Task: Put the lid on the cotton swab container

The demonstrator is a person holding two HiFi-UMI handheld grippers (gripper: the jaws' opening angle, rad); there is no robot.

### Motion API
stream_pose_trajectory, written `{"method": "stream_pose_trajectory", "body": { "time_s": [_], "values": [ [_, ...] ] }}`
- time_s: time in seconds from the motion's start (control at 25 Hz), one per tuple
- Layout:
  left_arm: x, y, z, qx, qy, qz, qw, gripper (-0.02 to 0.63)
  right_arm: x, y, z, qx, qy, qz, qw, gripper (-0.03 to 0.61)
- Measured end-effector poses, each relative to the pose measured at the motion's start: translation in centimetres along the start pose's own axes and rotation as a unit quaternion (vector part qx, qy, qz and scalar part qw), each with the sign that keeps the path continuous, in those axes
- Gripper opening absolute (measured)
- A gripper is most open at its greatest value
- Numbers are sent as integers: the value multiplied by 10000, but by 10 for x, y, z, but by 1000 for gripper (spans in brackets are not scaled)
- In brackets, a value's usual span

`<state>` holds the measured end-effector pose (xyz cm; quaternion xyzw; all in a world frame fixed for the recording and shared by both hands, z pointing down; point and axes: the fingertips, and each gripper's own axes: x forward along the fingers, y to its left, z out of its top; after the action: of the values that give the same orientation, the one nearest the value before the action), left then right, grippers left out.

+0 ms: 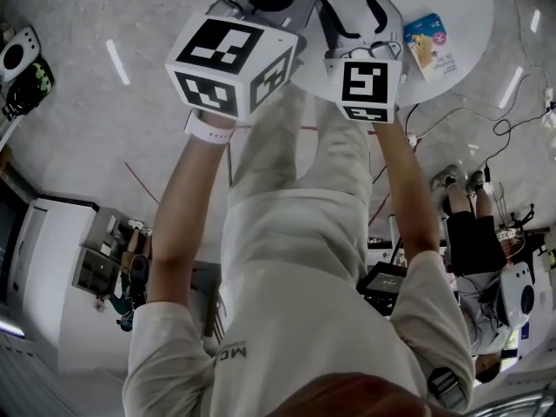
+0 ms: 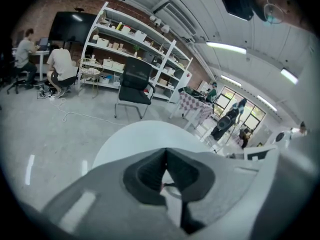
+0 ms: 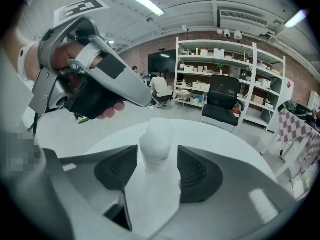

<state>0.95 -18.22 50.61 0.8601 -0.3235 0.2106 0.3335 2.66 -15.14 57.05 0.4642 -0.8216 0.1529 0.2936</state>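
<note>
Judging the lid (image 3: pixel 159 127) seated, we find the right gripper (image 3: pixel 157 156) spread around the container (image 3: pixel 155 159), not touching. Left gripper (image 2: pixel 166 152) is pressed together, empty; next we withdraw both without knocking it.

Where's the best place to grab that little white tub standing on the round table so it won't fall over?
Probably by the white tub's round body, low down, coming in level from the near side. It stands upright on the table, so its side walls give the pads a straight grip. The right gripper has open jaws either side of it, not touching.
</note>
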Motion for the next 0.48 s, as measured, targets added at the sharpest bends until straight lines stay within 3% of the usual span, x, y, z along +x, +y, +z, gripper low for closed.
{"method": "stream_pose_trajectory", "body": {
  "time_s": [0.32, 0.48],
  "values": [
    [-47, -32, 18, 52, -271, 27, 9996, 0, -49, 8, 36, 2, -202, -7, 9998, 258],
    [-79, -53, 30, 260, -412, 112, 9987, 0, -90, 16, 62, -17, -331, -18, 9995, 228]
  ]
}}
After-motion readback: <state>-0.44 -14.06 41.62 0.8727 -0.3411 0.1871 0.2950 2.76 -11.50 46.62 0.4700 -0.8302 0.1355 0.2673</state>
